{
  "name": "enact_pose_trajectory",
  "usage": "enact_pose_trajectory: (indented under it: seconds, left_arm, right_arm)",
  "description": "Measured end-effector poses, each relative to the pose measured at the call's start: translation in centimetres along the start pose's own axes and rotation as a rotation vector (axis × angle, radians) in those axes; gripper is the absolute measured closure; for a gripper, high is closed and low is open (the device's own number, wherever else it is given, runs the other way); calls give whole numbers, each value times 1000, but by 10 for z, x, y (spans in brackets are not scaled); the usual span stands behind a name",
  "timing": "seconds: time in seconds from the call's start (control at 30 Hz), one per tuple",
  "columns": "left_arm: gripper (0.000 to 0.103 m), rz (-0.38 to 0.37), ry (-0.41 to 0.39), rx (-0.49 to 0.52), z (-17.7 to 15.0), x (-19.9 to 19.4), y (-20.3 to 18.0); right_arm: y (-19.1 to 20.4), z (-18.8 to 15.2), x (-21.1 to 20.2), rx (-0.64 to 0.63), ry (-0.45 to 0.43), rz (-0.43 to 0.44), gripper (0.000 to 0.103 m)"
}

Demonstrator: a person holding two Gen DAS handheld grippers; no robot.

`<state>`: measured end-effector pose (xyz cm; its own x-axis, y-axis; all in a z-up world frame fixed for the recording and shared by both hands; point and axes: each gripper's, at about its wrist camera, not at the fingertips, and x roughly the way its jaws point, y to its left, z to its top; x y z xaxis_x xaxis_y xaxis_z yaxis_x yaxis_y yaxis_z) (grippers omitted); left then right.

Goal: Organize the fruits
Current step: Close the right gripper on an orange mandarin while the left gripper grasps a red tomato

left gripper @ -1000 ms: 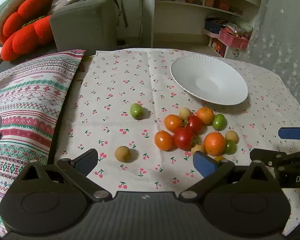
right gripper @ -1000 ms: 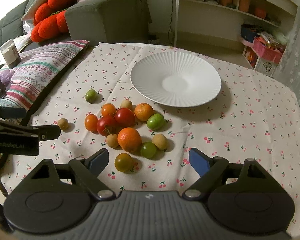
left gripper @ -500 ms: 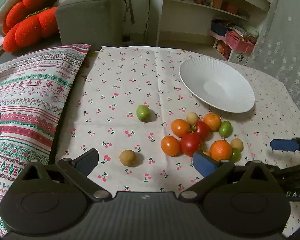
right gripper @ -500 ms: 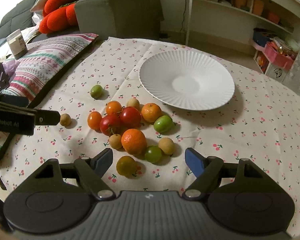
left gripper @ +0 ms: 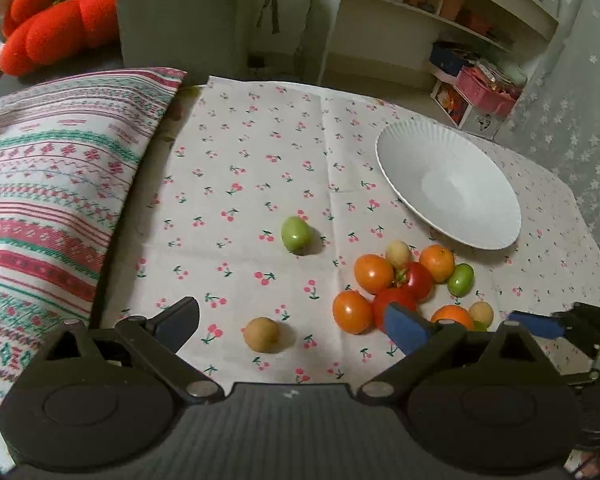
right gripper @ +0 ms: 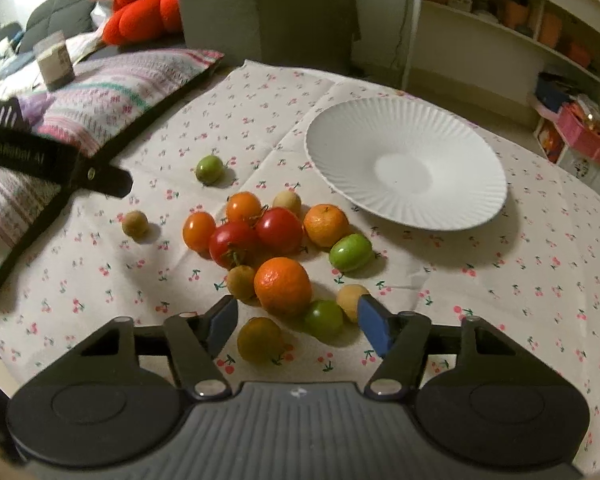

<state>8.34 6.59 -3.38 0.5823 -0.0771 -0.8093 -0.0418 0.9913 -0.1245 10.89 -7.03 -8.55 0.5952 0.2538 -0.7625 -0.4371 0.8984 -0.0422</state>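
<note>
The right gripper (right gripper: 296, 322) has just been narrowing its jaws but grips nothing; a yellowish fruit (right gripper: 259, 339) lies on the table (right gripper: 520, 280) just ahead between its pads, the fruit pile (right gripper: 276, 248) beyond, the empty plate (right gripper: 452, 120) farthest. The left gripper (left gripper: 296, 320), jaws apart and empty, faces a lone brown fruit (left gripper: 261, 334).

The left hand-held gripper (left gripper: 294, 322) is held wide open, tilted downward. The right hand-held gripper (right gripper: 298, 322) is angled downward, its jaws half-spread, having just been closing, nothing gripped.
</note>
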Motion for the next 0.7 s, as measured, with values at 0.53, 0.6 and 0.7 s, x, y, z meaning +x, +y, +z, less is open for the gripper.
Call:
enact_pose_trajectory:
  seconds: [0.53, 0.6, 0.7]
  left_arm:
    - [30, -97, 17, 144, 3, 29, -35]
    - [33, -106, 24, 155, 3, 32, -35]
    - [35, -124, 19, 178, 2, 33, -35]
  right_arm:
    - [-3, 7, 27, -21, 15, 69, 70]
    - [-2, 5, 20, -40, 2, 74, 70]
    - [-4, 3, 9, -47, -18, 71, 70]
